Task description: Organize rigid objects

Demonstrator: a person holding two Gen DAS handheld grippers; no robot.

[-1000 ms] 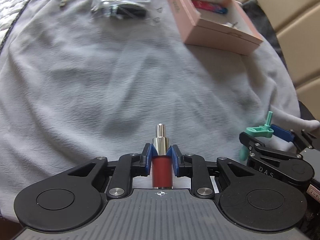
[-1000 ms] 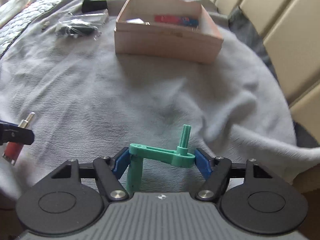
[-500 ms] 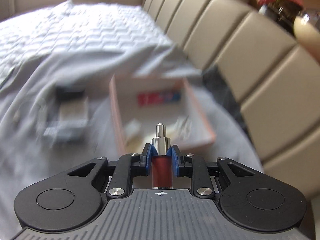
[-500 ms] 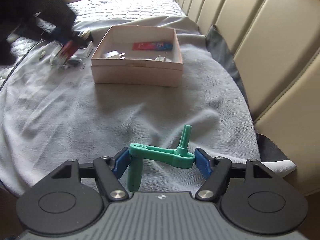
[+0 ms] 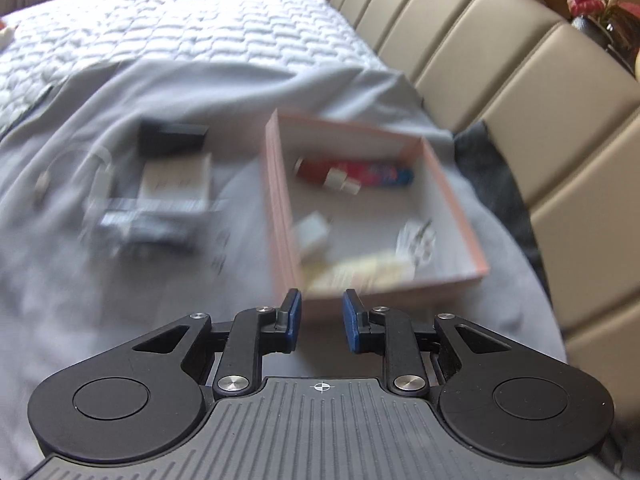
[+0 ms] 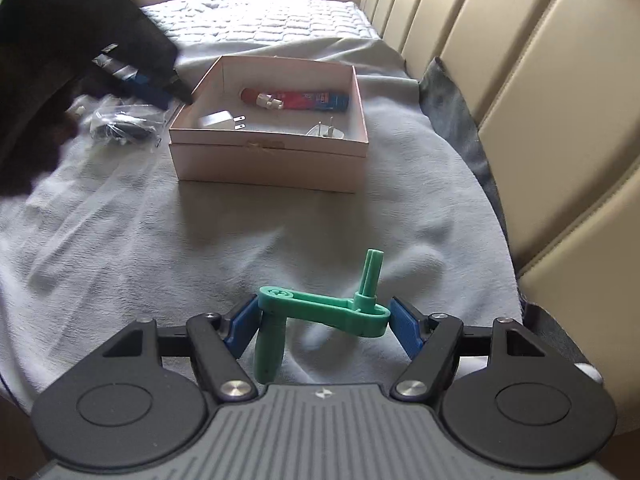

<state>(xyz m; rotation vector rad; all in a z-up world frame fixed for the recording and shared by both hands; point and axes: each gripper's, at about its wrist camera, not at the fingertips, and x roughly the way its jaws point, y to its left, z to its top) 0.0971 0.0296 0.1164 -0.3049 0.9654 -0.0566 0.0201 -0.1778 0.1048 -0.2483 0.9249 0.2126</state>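
My left gripper (image 5: 320,322) is open and empty, just in front of the near wall of the pink box (image 5: 476,248). The red plug with its metal tip (image 5: 324,172) lies inside the box at the far side, beside a red-and-blue tube (image 5: 380,174). It also shows in the right wrist view (image 6: 260,98). My right gripper (image 6: 322,318) is shut on a green plastic crank (image 6: 320,312) and holds it above the grey blanket, well short of the box (image 6: 264,160). The left gripper (image 6: 152,90) appears there at the box's left edge.
The box also holds a white charger (image 6: 220,122), a white plug adapter (image 6: 326,132) and a pale flat item (image 5: 360,274). Bagged black items (image 5: 160,204) and a white cable (image 5: 60,172) lie left of the box. Beige sofa cushions (image 6: 540,80) rise on the right.
My left gripper has opened and let go of the red plug, which now lies in the box. The right gripper has held still with the green crank.
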